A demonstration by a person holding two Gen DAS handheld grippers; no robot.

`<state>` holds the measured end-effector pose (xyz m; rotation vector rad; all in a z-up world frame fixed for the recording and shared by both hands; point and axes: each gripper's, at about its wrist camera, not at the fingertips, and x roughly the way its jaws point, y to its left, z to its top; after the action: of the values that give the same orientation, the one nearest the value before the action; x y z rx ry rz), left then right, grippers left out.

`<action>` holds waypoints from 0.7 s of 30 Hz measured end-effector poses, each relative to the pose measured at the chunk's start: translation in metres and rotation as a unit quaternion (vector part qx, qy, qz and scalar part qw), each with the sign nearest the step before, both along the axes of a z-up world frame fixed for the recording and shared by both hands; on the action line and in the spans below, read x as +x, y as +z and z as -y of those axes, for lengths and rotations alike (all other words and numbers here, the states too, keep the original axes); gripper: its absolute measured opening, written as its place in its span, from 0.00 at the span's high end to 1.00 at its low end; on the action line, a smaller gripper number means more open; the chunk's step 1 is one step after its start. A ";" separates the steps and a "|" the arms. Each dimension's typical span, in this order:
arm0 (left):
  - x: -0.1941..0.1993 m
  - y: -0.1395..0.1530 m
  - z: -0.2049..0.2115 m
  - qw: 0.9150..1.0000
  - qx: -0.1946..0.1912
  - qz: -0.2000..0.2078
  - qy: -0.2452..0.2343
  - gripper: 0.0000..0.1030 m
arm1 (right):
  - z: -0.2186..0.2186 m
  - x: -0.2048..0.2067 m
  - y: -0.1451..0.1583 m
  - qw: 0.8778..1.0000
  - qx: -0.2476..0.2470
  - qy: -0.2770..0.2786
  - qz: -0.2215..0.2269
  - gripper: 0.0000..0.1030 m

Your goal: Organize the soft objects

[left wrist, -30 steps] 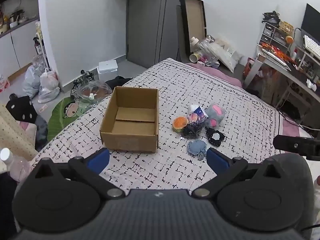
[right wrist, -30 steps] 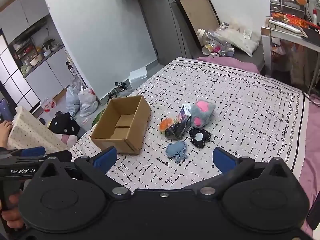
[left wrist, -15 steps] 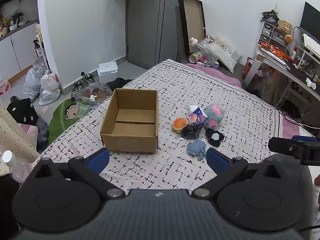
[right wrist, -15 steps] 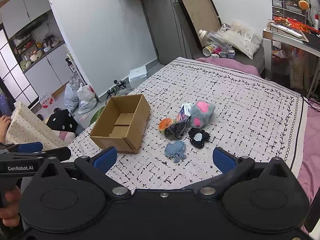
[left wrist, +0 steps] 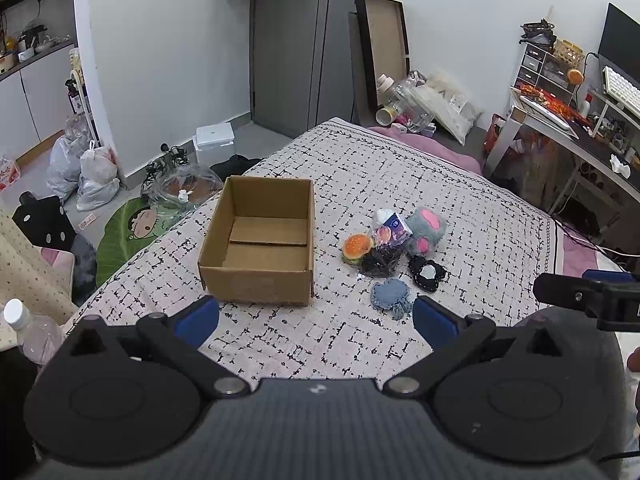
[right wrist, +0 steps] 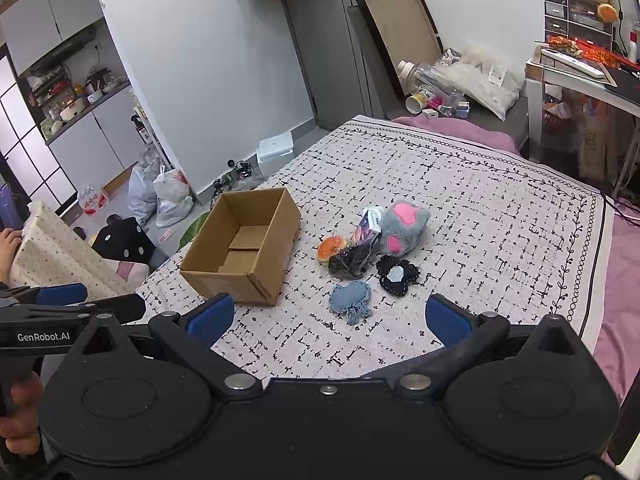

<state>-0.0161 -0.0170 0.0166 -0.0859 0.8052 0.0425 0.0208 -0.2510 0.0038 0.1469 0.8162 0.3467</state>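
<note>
With both sets of fingers (left wrist: 434, 322) (right wrist: 210, 316) spread and empty, I risk snagging two toys (right wrist: 362, 256) at once, since they touch mid-bed beside the box (left wrist: 260, 240).

We hold both grippers level and side by side, raised with nothing between their fingers. Our left gripper (left wrist: 316, 316) has its jaws spread wide, the blue pads (left wrist: 198, 314) standing well apart. Our right gripper (right wrist: 328, 314) matches it, jaws wide, its blue pads (right wrist: 448, 318) far from each other. In the right wrist view, our left hand (right wrist: 18, 420) grips the left gripper's handle from below, fingers curled around it. At the far right edge of the left wrist view, a small part of our right hand (left wrist: 633, 360) shows.
</note>
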 end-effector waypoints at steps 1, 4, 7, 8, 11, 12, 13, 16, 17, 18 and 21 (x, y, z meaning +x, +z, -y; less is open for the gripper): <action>0.000 0.000 0.000 1.000 -0.001 0.000 0.000 0.01 | 0.000 0.000 0.000 1.000 0.000 0.000 0.000 0.00; -0.001 0.000 0.002 1.000 -0.002 0.001 0.000 0.01 | 0.001 -0.002 0.000 1.000 -0.001 -0.001 0.001 0.00; -0.003 -0.001 0.004 1.000 -0.002 0.002 -0.001 0.01 | 0.003 -0.004 0.000 1.000 0.000 -0.002 0.003 0.00; -0.003 -0.001 0.005 1.000 -0.002 0.002 -0.002 0.01 | 0.004 -0.005 0.001 1.000 0.001 -0.002 0.003 0.00; -0.006 -0.002 0.009 1.000 -0.001 0.002 -0.003 0.01 | 0.006 -0.007 0.001 1.000 0.001 -0.004 0.005 0.00; -0.007 -0.002 0.010 1.000 -0.001 0.003 -0.004 0.01 | 0.007 -0.008 0.001 1.000 0.001 -0.005 0.005 0.00; -0.007 -0.002 0.011 1.000 0.000 0.003 -0.004 0.01 | 0.008 -0.008 0.001 1.000 0.001 -0.005 0.007 0.00; -0.009 -0.001 0.016 1.000 0.003 0.007 -0.008 0.01 | 0.012 -0.010 0.001 1.000 0.004 -0.006 0.011 0.00; -0.010 -0.001 0.016 1.000 0.003 0.007 -0.009 0.01 | 0.013 -0.010 0.001 1.000 0.004 -0.007 0.011 0.00; -0.011 0.000 0.018 1.000 0.004 0.007 -0.010 0.01 | 0.014 -0.010 0.001 1.000 0.003 -0.009 0.011 0.00; -0.012 0.000 0.020 1.000 0.002 0.008 -0.012 0.01 | 0.015 -0.012 0.002 1.000 0.002 -0.010 0.014 0.00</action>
<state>-0.0284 -0.0374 0.0163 -0.0729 0.7910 0.0216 0.0090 -0.2665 0.0056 0.1537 0.7860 0.3300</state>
